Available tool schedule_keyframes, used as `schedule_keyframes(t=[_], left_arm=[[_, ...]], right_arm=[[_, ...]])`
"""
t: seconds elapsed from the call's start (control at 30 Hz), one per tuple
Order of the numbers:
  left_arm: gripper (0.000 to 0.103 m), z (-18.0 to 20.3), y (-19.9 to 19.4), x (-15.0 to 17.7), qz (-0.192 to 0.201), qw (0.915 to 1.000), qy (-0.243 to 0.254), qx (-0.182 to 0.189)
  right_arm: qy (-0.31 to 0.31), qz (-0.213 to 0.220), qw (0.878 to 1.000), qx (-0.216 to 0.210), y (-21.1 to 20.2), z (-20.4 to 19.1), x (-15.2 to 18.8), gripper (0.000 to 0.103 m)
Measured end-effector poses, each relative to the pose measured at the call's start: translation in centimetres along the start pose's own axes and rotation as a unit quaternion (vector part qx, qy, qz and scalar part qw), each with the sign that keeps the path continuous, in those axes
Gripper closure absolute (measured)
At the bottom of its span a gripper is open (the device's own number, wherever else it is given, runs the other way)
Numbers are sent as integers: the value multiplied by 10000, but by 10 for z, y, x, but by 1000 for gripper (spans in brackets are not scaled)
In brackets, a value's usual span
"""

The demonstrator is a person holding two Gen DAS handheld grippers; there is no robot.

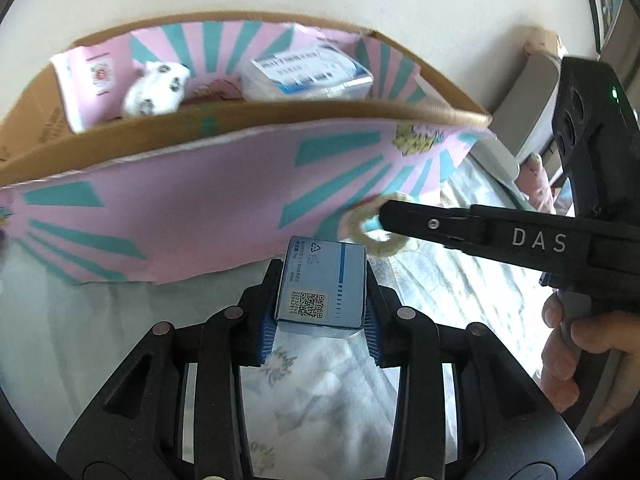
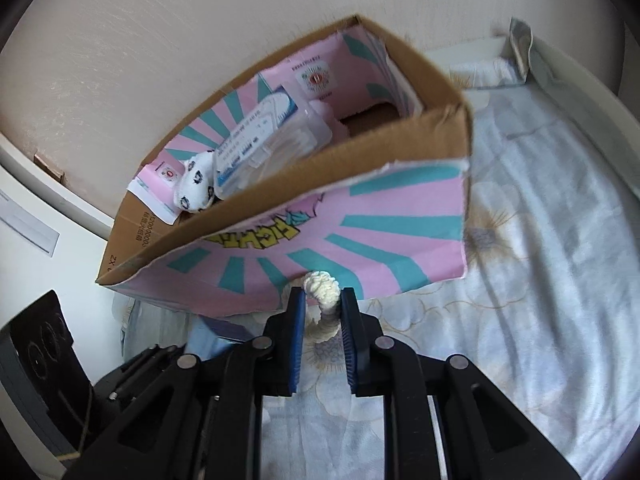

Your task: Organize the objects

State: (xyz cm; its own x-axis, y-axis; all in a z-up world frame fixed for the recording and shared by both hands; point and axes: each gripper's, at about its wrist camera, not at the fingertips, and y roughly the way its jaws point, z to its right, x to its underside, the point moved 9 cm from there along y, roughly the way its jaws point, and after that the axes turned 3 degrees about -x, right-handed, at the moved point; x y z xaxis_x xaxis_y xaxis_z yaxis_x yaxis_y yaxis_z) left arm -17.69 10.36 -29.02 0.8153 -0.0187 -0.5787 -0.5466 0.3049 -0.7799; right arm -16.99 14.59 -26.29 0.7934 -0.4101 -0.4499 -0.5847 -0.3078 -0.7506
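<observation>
The person is standing over the bed (image 2: 540, 240), a tool in each hand, and both are carrying something toward the cardboard box (image 2: 436, 92) by the wall. The left tool (image 1: 322, 304) is closed tight on a small blue carton (image 1: 320, 284), pads pressing its two sides, with the carton held just in front of the box's pink and teal front. The right tool (image 2: 322, 320) is clamped on a cream yarn ring (image 2: 322, 300), which is hanging between the pads close to the same panel, low down.

Inside the box a clear plastic case (image 2: 272, 136) and a white spotted sock (image 2: 194, 188) are already lying, the case leaning against the near wall (leaving the barest room at the far right end).

To do this well, I reckon each load is needing to clear the brown rim before going forward, since both are sitting below it now. One hand at a time seems wiser, the tools being close together. The ring is dangling loosely, so it could catch the rim; the carton wants setting down flat in the open corner.
</observation>
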Motion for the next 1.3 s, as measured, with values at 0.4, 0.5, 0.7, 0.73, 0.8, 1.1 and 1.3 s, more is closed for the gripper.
schedule_keyframes(t=[0.4, 0.5, 0.7, 0.73, 0.8, 1.1, 1.3], left_arm=[[70, -19, -81, -15, 208, 9983, -479, -276], [70, -27, -90, -7, 215, 9974, -591, -358], [70, -50, -100, 24, 106, 9955, -878, -330], [70, -54, -99, 28, 79, 9954, -891, -341], [70, -61, -98, 33, 49, 9952, -901, -370], [70, -78, -93, 35, 65, 9945, -965, -410], [70, -78, -91, 31, 66, 9954, -873, -382]], right_arm=[[-776, 172, 9961, 380, -54, -18, 5, 89], [-898, 116, 9946, 515, -44, -13, 19, 79], [-1907, -46, 9805, 469, -23, -17, 50, 45], [-2082, -87, 9769, 477, -18, -19, 54, 45], [-2330, -115, 9715, 413, -10, -23, 60, 45], [-2632, 13, 9631, 562, 21, -32, 69, 45], [-2738, -16, 9596, 653, 28, -32, 71, 67]])
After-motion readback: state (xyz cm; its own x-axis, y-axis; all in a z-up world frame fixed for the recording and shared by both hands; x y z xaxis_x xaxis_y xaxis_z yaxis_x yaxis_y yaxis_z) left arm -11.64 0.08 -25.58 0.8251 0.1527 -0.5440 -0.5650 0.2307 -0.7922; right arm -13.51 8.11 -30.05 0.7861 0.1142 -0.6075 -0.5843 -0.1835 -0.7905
